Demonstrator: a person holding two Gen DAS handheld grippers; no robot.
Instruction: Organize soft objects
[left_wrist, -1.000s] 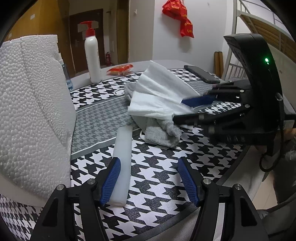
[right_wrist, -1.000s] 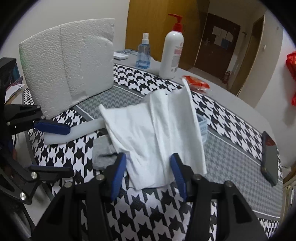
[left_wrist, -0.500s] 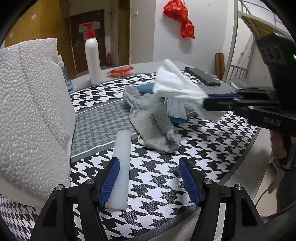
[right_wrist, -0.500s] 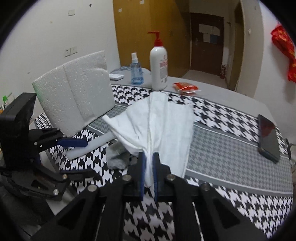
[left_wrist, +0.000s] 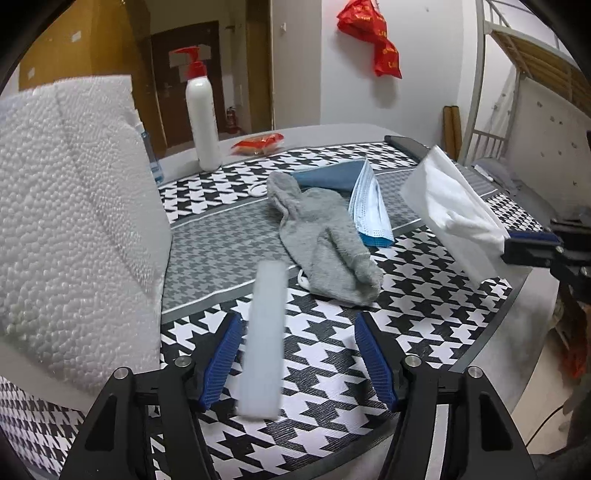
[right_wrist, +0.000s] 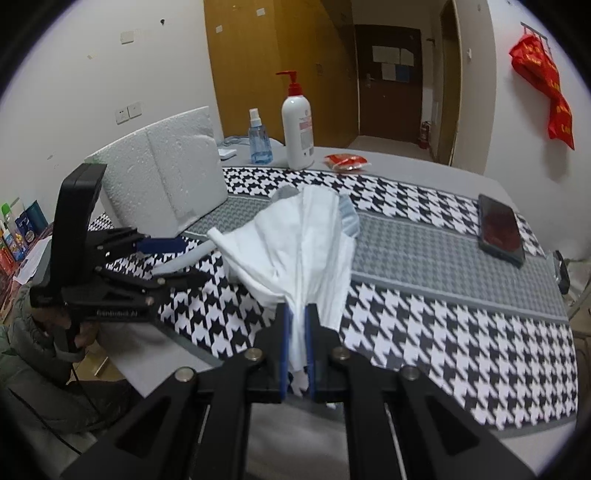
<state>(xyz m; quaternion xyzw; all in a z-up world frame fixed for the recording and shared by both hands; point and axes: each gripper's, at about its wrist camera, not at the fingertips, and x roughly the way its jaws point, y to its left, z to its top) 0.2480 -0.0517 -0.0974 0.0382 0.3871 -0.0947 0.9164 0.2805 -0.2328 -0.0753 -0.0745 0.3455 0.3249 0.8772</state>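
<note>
Over the near edge of the table (right_wrist: 424, 258), the right gripper (right_wrist: 297, 350) is pinching a white cloth (right_wrist: 303, 240) tight between its closed jaws and holding it clear of the patterned cover. From the left wrist view, that cloth is hanging at about three o'clock. The left gripper (left_wrist: 299, 354) is hovering low with its jaws partly open; they have just been narrowing a little, and a pale foam strip (left_wrist: 264, 339) is lying between them, untouched by the pads. At twelve o'clock from those jaws, a grey sock (left_wrist: 325, 243) is sprawling on the cover, with a blue face mask (left_wrist: 369, 206) just beside it at one o'clock, partly under its edge. A big foam block (left_wrist: 74, 221) is standing at nine o'clock. By the look of it, sorting is only beginning: one cloth is lifted, while the sock, mask and strip are waiting to be placed.
</note>
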